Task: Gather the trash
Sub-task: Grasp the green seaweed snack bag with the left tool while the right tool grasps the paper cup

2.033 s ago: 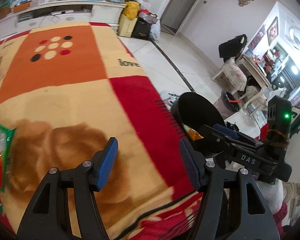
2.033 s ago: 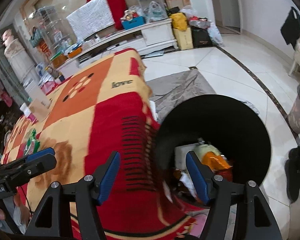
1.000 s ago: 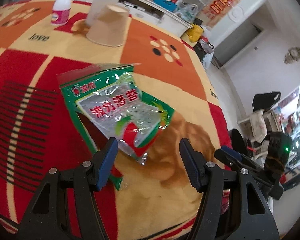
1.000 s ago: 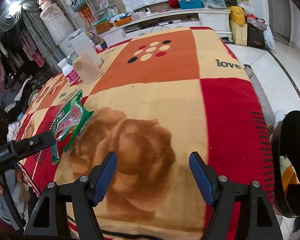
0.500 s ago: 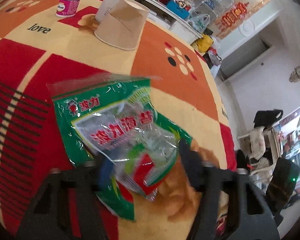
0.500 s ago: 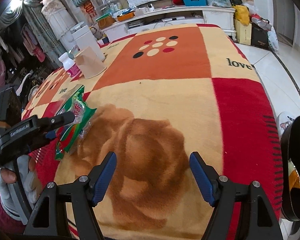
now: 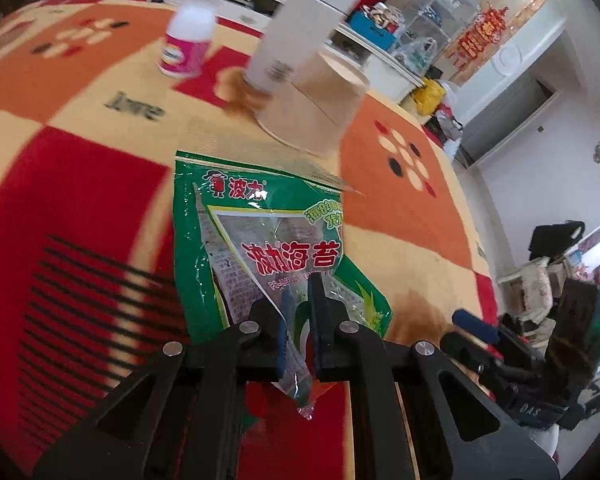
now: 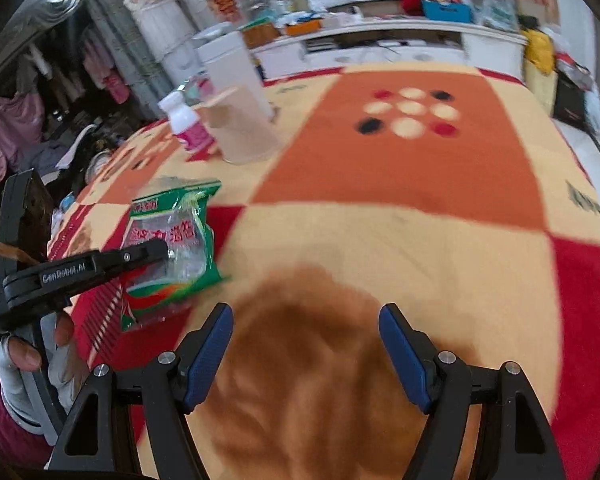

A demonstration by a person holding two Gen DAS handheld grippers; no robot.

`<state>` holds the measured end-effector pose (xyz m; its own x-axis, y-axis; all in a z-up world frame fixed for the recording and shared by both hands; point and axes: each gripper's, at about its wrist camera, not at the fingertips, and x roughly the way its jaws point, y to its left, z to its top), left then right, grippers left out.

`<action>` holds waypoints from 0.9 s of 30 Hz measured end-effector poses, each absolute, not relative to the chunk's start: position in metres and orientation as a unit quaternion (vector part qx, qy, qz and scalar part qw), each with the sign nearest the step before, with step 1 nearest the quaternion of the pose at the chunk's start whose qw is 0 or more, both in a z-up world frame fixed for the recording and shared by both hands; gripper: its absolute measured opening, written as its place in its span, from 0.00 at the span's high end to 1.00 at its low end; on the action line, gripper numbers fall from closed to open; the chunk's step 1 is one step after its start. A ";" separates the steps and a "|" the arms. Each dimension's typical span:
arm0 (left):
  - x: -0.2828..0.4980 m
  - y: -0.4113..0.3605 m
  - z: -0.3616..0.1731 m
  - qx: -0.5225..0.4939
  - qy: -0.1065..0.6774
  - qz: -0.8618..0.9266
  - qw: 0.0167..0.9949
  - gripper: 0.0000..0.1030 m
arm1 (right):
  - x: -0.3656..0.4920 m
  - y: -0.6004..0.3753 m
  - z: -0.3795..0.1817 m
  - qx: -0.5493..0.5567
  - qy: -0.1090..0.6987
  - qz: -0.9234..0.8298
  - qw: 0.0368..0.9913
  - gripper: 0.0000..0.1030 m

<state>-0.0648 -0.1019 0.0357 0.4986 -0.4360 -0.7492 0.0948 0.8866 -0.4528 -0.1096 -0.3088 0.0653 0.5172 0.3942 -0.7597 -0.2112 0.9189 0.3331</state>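
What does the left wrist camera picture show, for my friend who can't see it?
The left gripper is pinched shut on the near end of a green seaweed snack bag lying on a red, orange and cream blanket. Behind the bag stand an upside-down paper cup, a white canister and a small white bottle with a pink label.

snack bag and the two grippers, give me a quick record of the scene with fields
surface: patterned blanket
snack bag: green snack bag, lying flat on the blanket
left gripper: left gripper, shut on the near end of the snack bag
right gripper: right gripper, open, nothing between its fingers
behind the bag: upside-down paper cup, small white bottle, white canister
bin: not in view
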 end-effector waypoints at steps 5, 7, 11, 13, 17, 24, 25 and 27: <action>-0.052 -0.070 0.037 -0.186 0.468 -0.130 0.854 0.94 | -0.069 -0.277 0.065 0.085 0.449 0.193 0.868 0.22; -0.047 -0.055 0.034 -0.196 0.468 -0.115 0.854 0.94 | -0.046 -0.261 0.068 0.071 0.437 0.199 0.874 0.21; -0.037 -0.040 0.027 -0.211 0.473 -0.103 0.849 0.94 | -0.004 -0.242 0.080 0.063 0.408 0.202 0.888 0.14; -0.032 -0.036 0.020 -0.227 0.480 -0.103 0.841 0.93 | 0.015 -0.235 0.088 0.063 0.394 0.207 0.893 0.12; -0.025 -0.039 0.014 -0.248 0.479 -0.134 0.831 0.69 | 0.044 -0.217 0.094 0.041 0.377 0.222 0.898 0.11; -0.023 -0.049 0.016 -0.247 0.463 -0.145 0.839 0.57 | 0.068 -0.204 0.079 0.026 0.385 0.245 0.889 0.36; -0.024 -0.051 0.016 -0.240 0.462 -0.145 0.841 0.58 | 0.068 -0.205 0.078 0.032 0.387 0.245 0.888 0.36; -0.023 -0.055 0.013 -0.222 0.474 -0.142 0.840 0.93 | 0.062 -0.210 0.078 0.043 0.382 0.247 0.889 0.36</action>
<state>-0.0233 -0.0553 0.0129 0.5110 -0.4497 -0.7325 0.0286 0.8606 -0.5084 0.0616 -0.2104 0.0785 0.5856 0.4722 -0.6588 -0.4067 0.8742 0.2652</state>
